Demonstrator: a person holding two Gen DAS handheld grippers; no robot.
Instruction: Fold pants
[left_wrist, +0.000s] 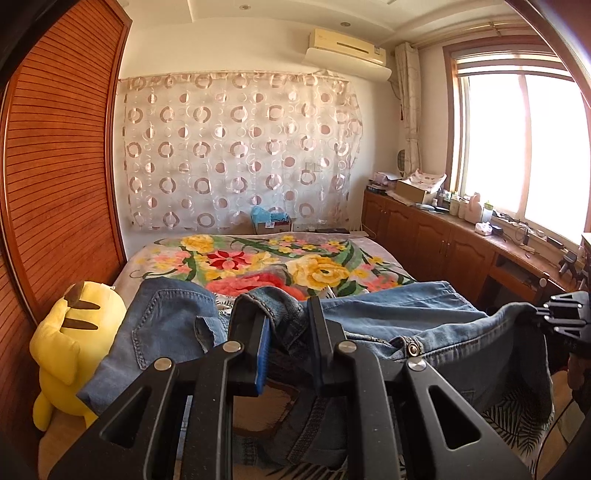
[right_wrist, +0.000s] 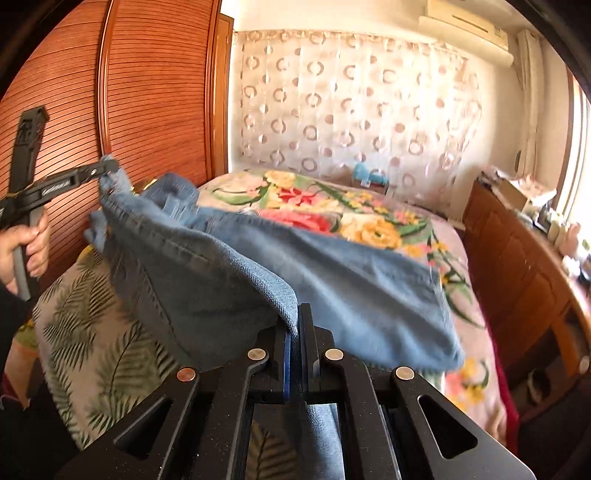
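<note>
Both grippers, left gripper (left_wrist: 284, 325) and right gripper (right_wrist: 295, 332), clench the jeans (right_wrist: 332, 266) above the bed (right_wrist: 369, 218); thin bites, denim's weight could slip them.

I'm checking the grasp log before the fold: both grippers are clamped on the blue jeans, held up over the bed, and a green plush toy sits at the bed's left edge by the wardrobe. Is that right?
Not quite: the plush toy is yellow, not green, as the left wrist view shows. The rest holds: the left gripper and right gripper both clamp the blue jeans above the bed, beside the wardrobe.
</note>
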